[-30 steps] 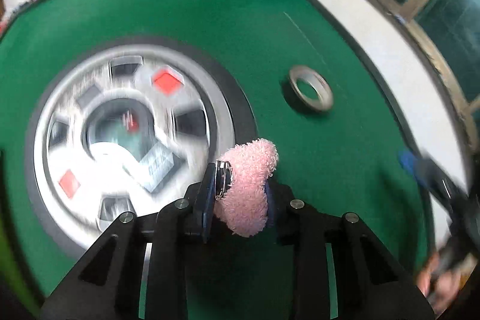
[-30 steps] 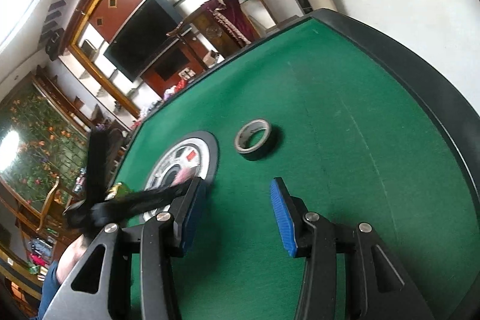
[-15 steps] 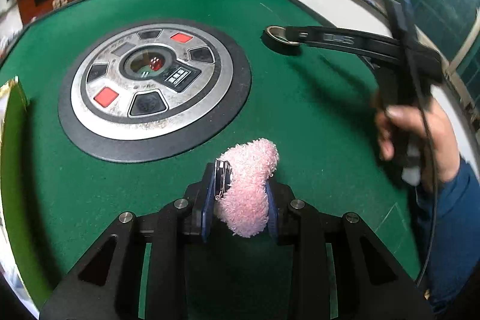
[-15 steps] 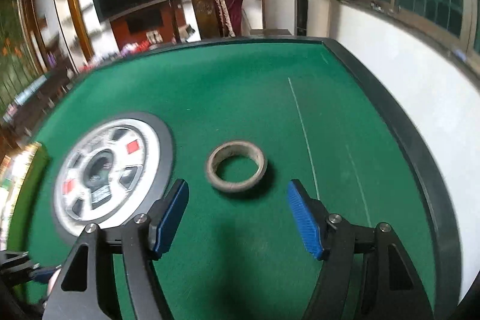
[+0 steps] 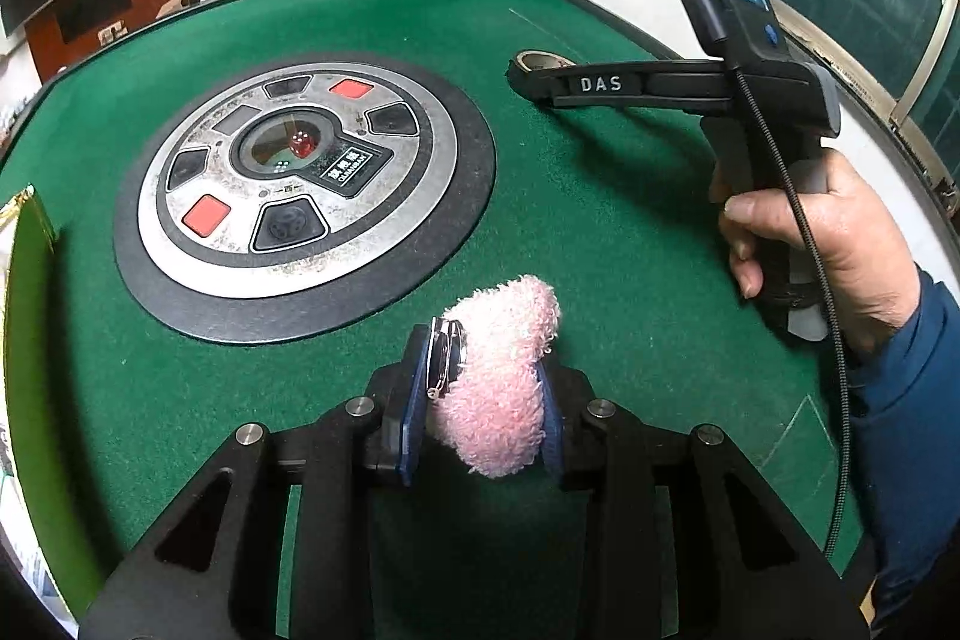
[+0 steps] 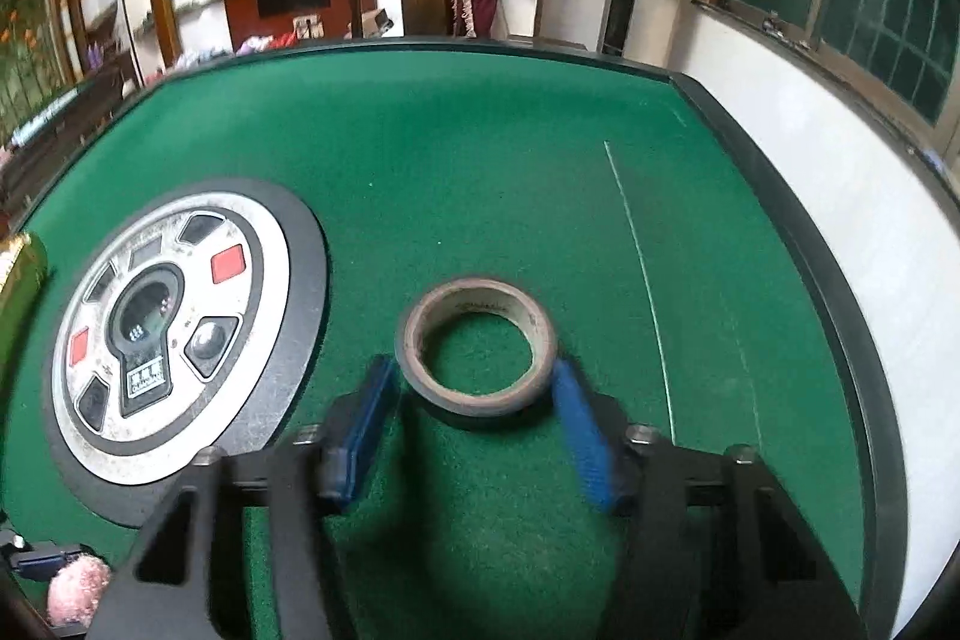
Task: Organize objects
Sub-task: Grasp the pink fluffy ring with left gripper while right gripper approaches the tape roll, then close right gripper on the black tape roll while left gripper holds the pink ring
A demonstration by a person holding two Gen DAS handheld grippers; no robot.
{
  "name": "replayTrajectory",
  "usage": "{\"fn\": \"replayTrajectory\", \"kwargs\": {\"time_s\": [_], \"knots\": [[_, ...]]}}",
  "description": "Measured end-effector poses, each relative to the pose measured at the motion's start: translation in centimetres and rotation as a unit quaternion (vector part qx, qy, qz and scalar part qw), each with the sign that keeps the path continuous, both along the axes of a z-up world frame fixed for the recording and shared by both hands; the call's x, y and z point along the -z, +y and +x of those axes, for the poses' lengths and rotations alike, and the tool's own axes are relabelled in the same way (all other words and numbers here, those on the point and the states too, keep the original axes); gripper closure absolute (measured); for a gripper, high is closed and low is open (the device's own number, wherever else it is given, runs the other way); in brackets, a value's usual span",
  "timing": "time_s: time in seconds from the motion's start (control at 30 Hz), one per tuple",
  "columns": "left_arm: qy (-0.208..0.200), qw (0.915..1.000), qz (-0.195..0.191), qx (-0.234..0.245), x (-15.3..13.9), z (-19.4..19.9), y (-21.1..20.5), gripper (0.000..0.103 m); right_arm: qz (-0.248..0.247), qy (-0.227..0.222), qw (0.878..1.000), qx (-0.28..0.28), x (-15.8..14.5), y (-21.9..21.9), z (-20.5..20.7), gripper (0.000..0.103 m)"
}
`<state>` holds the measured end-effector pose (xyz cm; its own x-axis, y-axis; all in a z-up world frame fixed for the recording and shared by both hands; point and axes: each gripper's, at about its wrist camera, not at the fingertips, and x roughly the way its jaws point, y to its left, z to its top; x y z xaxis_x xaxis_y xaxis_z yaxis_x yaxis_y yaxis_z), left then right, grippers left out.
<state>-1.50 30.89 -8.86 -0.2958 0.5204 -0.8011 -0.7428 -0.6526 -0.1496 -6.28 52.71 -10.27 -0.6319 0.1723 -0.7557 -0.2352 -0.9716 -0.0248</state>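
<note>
- Tape roll (image 6: 477,346) lay flat on the green felt table (image 6: 480,148), just right of the round control panel (image 6: 180,334); the right gripper (image 6: 477,418) straddled its near half, one blue pad at each flank.
- Right jaws were closing at this moment, the roll between them; the left pad stood a sliver off the rim, while the right pad appeared at or very near it, so no firm grip was evident.
- Good practice, as a judgement: keep the pads level with the roll's side wall and centred across its width, so that the ring is pinched evenly and does not skid across the felt.
- Left gripper (image 5: 483,388) was clamped on a pink fluffy item (image 5: 498,382) bearing a metal ring or clasp (image 5: 447,352), held above the felt near the panel.
- Hidden or unclear: motion blur softened the right pads; the pink item's lower end and identity were uncertain; a green-and-gold object (image 5: 24,232) was cut off at the frame edge.
</note>
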Motion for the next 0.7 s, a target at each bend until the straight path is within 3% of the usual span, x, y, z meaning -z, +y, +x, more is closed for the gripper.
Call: {"fn": "replayTrajectory", "kwargs": {"time_s": [0.3,0.5,0.57,0.63,0.7], "knots": [[0.034,0.9992,-0.021,0.004,0.3,0.3,1.0,0.072,-0.042,0.030,0.999,0.017,-0.8,-0.1,2.5,0.051],[0.036,0.9991,-0.021,0.010,0.4,0.1,1.1,0.073,-0.051,0.043,0.998,-0.005,-1.5,-2.0,3.2,0.052],[0.028,0.9994,-0.016,0.011,0.4,-0.1,0.9,0.073,-0.048,0.047,0.998,-0.014,-1.7,-3.0,3.5,0.055],[0.018,0.9998,-0.010,0.008,0.2,-0.3,0.5,0.073,-0.057,0.052,0.997,-0.021,-2.1,-3.6,3.9,0.066],[0.014,0.9999,-0.006,0.005,0.1,-0.5,0.3,0.073,-0.061,0.059,0.996,-0.024,-2.3,-4.1,4.5,0.066]]}}
